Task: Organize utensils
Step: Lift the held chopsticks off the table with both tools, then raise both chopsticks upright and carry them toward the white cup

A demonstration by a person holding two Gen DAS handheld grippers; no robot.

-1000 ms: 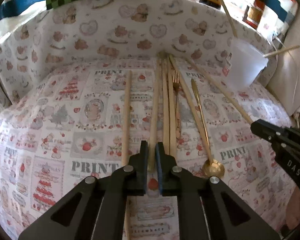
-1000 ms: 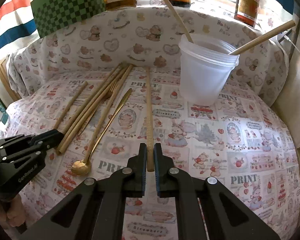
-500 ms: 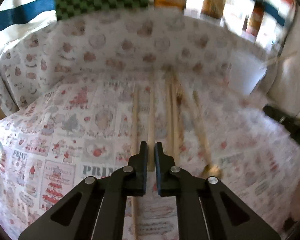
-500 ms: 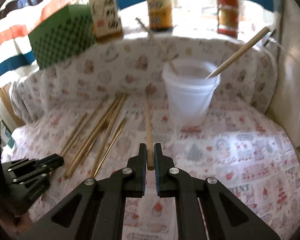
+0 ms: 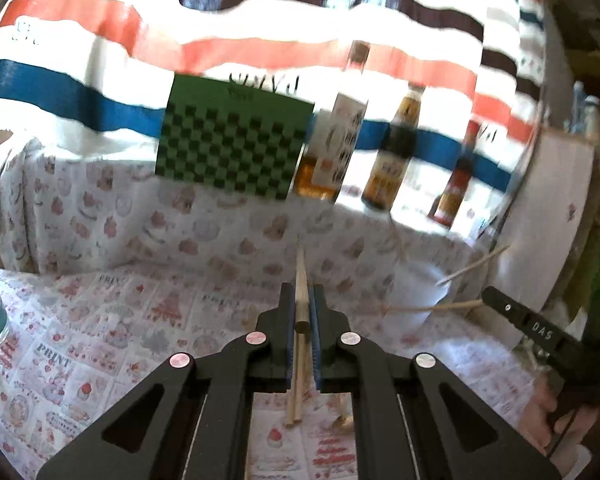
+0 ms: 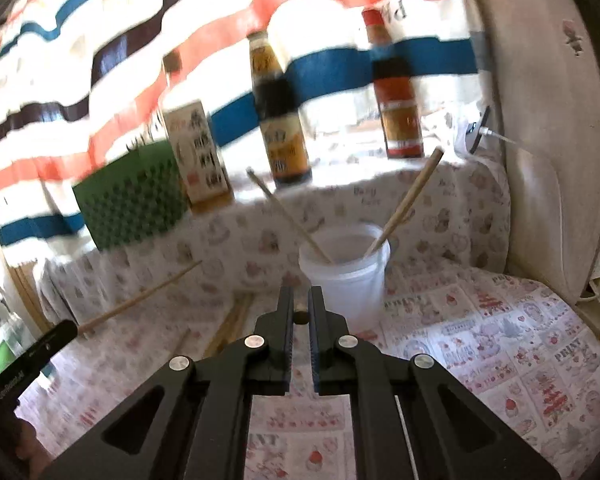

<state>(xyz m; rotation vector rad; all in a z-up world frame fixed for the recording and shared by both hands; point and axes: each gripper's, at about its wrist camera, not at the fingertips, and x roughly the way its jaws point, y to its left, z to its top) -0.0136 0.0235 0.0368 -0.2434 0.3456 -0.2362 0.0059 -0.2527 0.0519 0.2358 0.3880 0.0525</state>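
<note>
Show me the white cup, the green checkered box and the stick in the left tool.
white cup (image 6: 346, 280), right wrist view, front wall.
green checkered box (image 5: 228, 148), left wrist view, front face.
stick (image 5: 301, 280), left wrist view, shaft beyond the tool.

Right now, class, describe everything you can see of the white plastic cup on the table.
The white plastic cup is translucent, round, with a thicker rim band and walls narrowing downward. It stands upright and open on the printed tablecloth, near the cloth-covered back ledge. Two wooden chopsticks lean in it, crossing outward over opposite sides of the rim. Neither gripper touches it. In the left wrist view it is only a pale blur.
</note>
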